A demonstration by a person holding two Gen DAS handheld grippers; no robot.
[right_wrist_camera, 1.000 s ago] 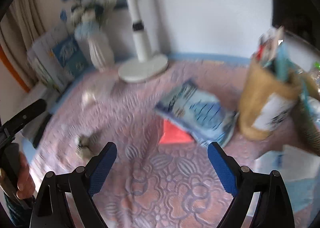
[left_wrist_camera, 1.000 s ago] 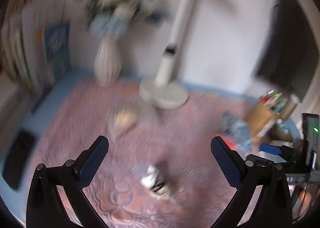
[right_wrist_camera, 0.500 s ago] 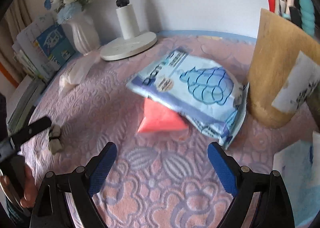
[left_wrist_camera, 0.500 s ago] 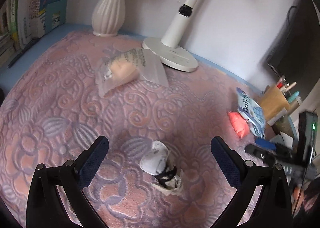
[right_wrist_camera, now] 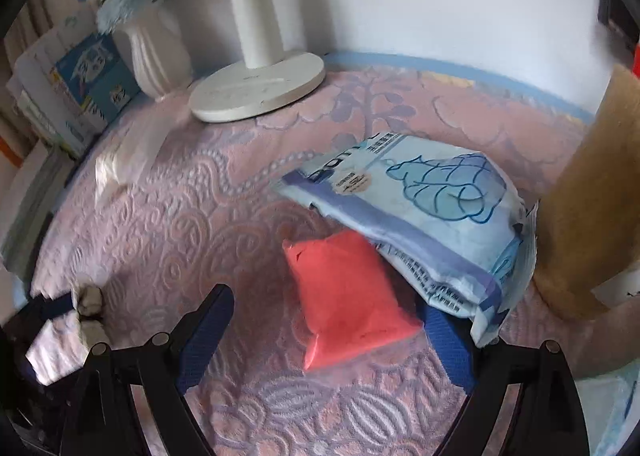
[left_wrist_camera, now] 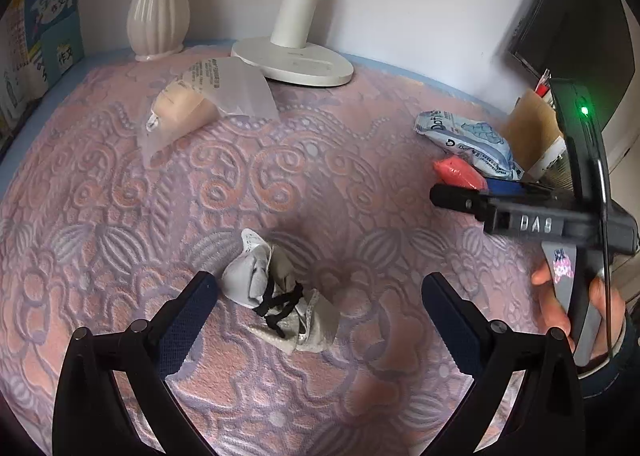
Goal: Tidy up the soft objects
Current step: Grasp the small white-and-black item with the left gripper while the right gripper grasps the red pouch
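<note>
Coral-red soft plastic pouch [right_wrist_camera: 346, 296], partly under pale-blue tissue pack [right_wrist_camera: 420, 207]: right gripper [right_wrist_camera: 332, 332] jaws open, straddling; close mid-pouch, draw clear gently.

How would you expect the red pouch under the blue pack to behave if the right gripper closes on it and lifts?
The red pouch looks plump and soft, so it would probably sag and deform between the right gripper fingers. Its film looks glossy, so it may be slippery. The blue pack overlaps its far edge and may shift.
</note>
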